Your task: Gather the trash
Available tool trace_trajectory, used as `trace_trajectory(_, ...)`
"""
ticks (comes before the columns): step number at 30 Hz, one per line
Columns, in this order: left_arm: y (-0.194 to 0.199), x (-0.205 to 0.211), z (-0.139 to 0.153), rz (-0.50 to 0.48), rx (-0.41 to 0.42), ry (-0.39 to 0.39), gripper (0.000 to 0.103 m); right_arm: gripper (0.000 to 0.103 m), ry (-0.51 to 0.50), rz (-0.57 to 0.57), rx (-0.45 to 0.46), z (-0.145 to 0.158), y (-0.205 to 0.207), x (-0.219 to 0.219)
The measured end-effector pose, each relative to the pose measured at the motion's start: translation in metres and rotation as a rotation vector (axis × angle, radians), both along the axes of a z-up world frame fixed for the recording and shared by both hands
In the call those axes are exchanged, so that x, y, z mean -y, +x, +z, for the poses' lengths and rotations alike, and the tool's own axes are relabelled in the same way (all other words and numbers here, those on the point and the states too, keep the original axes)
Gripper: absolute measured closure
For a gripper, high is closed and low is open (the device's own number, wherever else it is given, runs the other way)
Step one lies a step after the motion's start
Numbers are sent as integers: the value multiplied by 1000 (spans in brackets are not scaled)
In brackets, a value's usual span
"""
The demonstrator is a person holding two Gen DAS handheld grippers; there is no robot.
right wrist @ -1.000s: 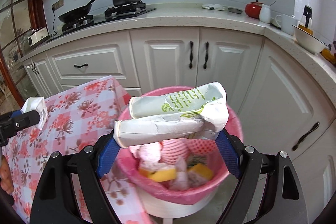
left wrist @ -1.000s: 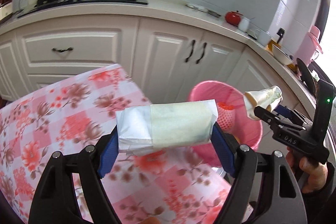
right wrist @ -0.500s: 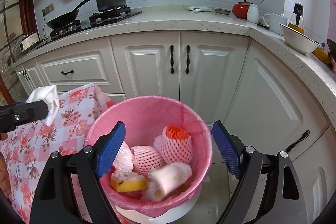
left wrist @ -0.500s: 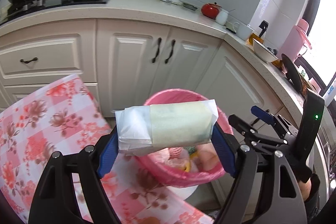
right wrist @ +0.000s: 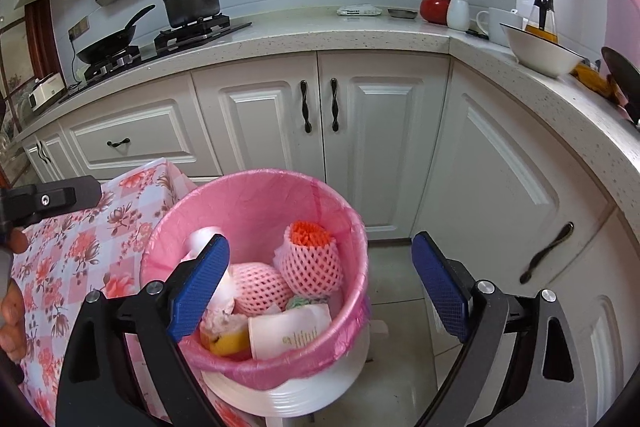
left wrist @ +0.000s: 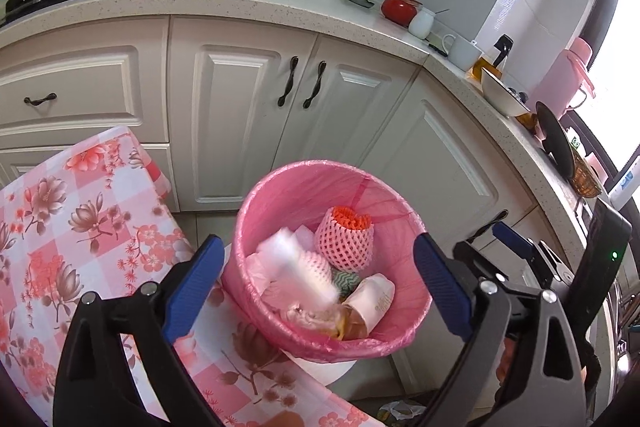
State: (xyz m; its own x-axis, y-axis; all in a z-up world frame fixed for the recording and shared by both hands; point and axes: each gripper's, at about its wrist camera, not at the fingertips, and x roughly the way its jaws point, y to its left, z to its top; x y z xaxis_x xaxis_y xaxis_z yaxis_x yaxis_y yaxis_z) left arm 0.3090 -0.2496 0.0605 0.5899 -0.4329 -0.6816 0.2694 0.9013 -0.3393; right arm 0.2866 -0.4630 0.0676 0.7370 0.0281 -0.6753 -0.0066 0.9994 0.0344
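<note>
Now both tongs (left wrist: 316, 291) empty, opening.

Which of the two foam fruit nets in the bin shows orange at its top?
The upright foam net at the back of the bin, toward the cabinets. The rounder foam net beside it is all pink.

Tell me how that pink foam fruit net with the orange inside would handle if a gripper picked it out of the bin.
The pink foam fruit net looks like soft open mesh, so it would probably squash under the pads and feel light. Its rounded shape suggests it could roll once set down. It lies loosely on other trash in the pink-lined trash bin, so neighbours might shift when it lifts.
</note>
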Motion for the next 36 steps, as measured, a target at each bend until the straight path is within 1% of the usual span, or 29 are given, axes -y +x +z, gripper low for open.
trace_trajectory(5, -25, -9, 0, 10, 32, 36, 6, 16, -13, -9, 20, 1, -21, -3)
trace_trajectory(11, -61, -15, -7, -5, 53, 71, 6, 16, 1, -19, 18, -1, -45, -3)
trace_trajectory(14, -70, -13, -10, -25, 54, 85, 6, 16, 0, -25, 10, -3, -50, -5)
trace_trajectory(17, -70, -15, -12, -20, 48, 90, 6, 16, 2, -29, -10, -6, -52, -7)
trace_trajectory(21, -68, -16, -17, -16, 39, 100, 6, 16, -10, -38, -13, -5, -53, -11)
trace_trajectory(29, -69, -11, -27, -36, 21, 120, 6, 16, -29, -19, -19, -6, -53, -19)
trace_trajectory(30, -69, -10, -28, -37, 22, 121, 6, 16, -27, -18, -19, -6, -53, -19)
trace_trajectory(32, -69, -10, -28, -34, 21, 119, 6, 12, -23, -15, -18, -6, -53, -19)
trace_trajectory(36, -69, -10, -28, -36, 21, 120, 6, 12, -19, -14, -14, -5, -54, -18)
